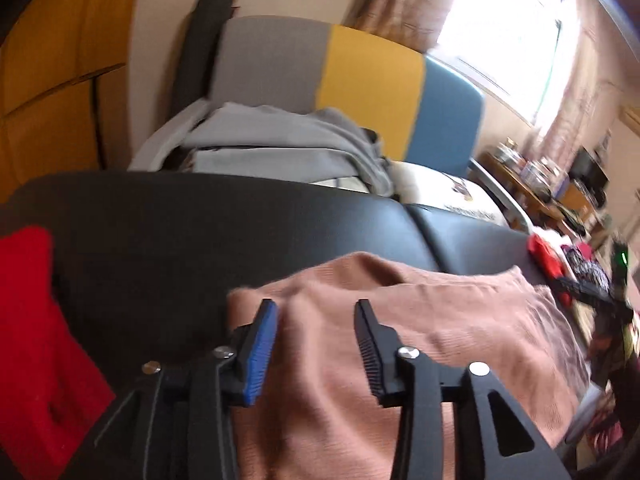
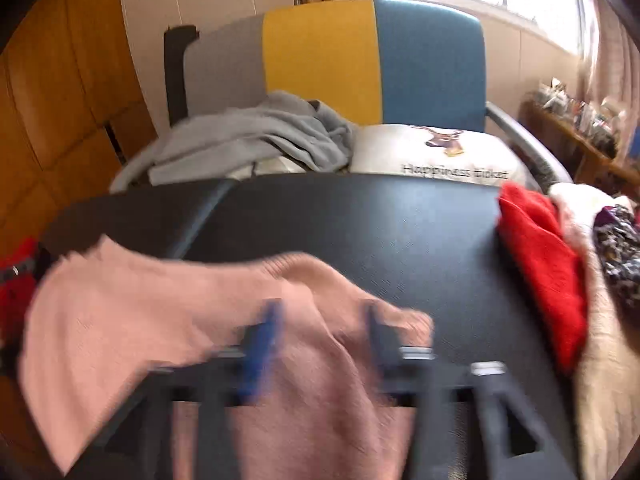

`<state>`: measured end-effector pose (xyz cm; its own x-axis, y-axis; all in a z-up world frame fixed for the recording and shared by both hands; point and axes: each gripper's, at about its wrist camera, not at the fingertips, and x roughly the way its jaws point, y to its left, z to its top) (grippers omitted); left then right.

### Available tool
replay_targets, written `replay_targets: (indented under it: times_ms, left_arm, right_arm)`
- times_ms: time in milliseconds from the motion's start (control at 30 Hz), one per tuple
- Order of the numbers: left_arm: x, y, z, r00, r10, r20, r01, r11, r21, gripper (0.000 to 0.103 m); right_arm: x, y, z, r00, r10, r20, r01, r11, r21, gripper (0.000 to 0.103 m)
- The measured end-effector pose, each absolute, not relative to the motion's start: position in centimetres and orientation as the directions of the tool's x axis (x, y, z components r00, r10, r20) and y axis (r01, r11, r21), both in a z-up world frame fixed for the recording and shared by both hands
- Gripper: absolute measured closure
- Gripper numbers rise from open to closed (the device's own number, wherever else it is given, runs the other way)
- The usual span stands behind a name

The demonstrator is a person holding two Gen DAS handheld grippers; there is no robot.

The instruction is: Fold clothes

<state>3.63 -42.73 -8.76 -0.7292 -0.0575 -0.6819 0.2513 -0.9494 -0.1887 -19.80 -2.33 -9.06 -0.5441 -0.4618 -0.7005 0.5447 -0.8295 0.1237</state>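
Behind the black tabletop [image 2: 360, 216]: a grey, yellow and blue chair [image 2: 376, 56], a printed white cushion [image 2: 432, 152], wooden cupboards [image 2: 60, 100].

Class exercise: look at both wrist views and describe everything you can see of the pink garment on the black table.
The pink garment is a dusty-pink knit with a fine ribbed weave, soft and thick-looking. It lies spread but rumpled on the near part of the black table, with folds and a raised ridge across its far edge. Its full shape cannot be made out. The left gripper and the right gripper each stand open over it, cloth showing between their fingers, not pinched. It lies apart from the red clothes at the table's side.
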Motion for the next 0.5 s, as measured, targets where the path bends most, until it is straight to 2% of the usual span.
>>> replay_targets:
  times_ms: [133,167,200,267,367,433,500]
  left_arm:
    - [1.8,-39.6,-10.7,-0.702,-0.043,-0.711,0.187,-0.974,-0.126,0.061]
    - [1.6,-38.8,-11.2,-0.695,-0.039,-0.718,0.175,-0.978,-0.117,0.061]
    - [1.4,-38.1,-11.8,-0.689,-0.035,-0.724,0.164,-0.980,-0.109,0.061]
    - [1.8,-36.9,-12.7,-0.680,-0.056,-0.731,0.161,-0.984,-0.074,0.058]
    - [2.8,-36.4,-13.4,-0.684,-0.110,-0.721,0.186,-0.982,-0.027,0.056]
    - [3.7,-36.6,-13.4,-0.701,-0.128,-0.702,0.206,-0.978,-0.028,0.047]
    - [3.8,-36.7,-13.8,-0.692,-0.124,-0.711,0.207,-0.978,-0.031,0.046]
  right_arm:
    - [-21.8,-5.5,-10.9,-0.436,-0.457,-0.775,0.585,-0.799,0.141,0.025]
    - [-21.7,-6.1,-11.4,-0.419,-0.445,-0.791,0.605,-0.787,0.123,0.033]
    - [-21.4,-6.8,-12.0,-0.405,-0.433,-0.806,0.625,-0.774,0.101,0.057]
    - [-20.9,-8.0,-13.0,-0.376,-0.405,-0.833,0.665,-0.744,0.061,0.094]
    - [-19.4,-7.7,-11.1,-0.496,-0.377,-0.783,0.663,-0.746,-0.060,0.098]
    - [-19.5,-6.1,-9.5,-0.565,-0.380,-0.732,0.606,-0.793,-0.057,0.098]
    - [-20.5,-4.8,-9.9,-0.596,-0.338,-0.729,0.539,-0.841,-0.051,0.098]
